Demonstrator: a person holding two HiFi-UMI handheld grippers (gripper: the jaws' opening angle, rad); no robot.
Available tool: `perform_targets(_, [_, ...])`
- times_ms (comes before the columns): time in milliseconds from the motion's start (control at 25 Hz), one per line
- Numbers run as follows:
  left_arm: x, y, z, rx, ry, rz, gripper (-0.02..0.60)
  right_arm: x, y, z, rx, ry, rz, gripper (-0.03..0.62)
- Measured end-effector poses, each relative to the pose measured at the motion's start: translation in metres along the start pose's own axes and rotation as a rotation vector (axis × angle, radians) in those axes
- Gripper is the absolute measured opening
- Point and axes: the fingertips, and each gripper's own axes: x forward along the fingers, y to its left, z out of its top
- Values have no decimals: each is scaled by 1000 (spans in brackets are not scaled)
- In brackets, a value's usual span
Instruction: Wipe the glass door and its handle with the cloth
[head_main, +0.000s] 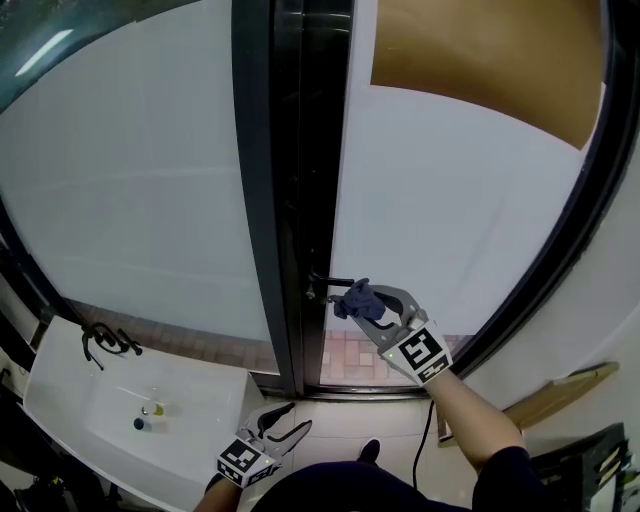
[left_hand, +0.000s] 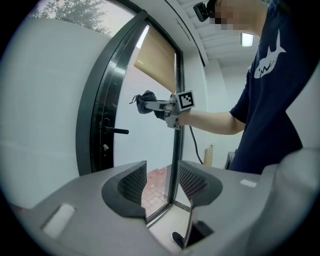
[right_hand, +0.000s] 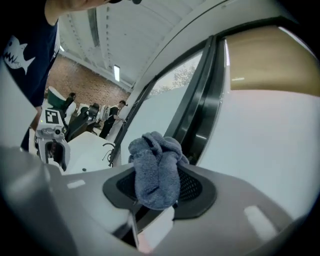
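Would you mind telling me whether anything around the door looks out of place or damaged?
Nothing stands out. The right gripper holds the bunched cloth near the handle, the glass shows no crack or spill that I can make out, and the left gripper hangs open and empty.

A white rectangular bench (head_main: 70, 395) stands low at the left, against the wall. On it lie a tangled black cable-like object (head_main: 106, 342) near the far edge, and, closer in, a small yellowish piece (head_main: 157, 409) just beside a small dark blue piece (head_main: 139, 424). On the pale tiled floor (head_main: 335, 420) stands a dark shoe (head_main: 370, 451).
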Motion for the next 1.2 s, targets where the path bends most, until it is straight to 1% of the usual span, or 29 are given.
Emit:
perform_targets(80, [-1, 5, 1, -8, -5, 20, 192, 23, -13, 7, -62, 13, 6, 161])
perform_targets(240, [-1, 6, -1, -20, 2, 31, 192, 69, -37, 11, -135, 50, 18, 161])
perform_targets(480, [-2, 14, -7, -48, 6, 87, 189, 126, -63, 1, -330, 136, 22, 161])
perform_targets(560, [-2, 16, -8, -54, 7, 104, 189, 143, -61, -4, -435, 158, 50, 161])
perform_targets(720, [-2, 20, -10, -64, 11, 135, 189, 174, -53, -22, -719, 245, 93, 160])
perform_targets(800, [-1, 21, -10, -68, 9, 146, 189, 185, -52, -29, -797, 270, 105, 160])
perform_targets(960, [5, 20, -9, -69, 6, 150, 187, 190, -55, -35, -822, 279, 115, 156])
perform_targets(1200, [14, 18, -8, -63, 13, 138, 187, 181, -64, -43, -842, 299, 81, 155])
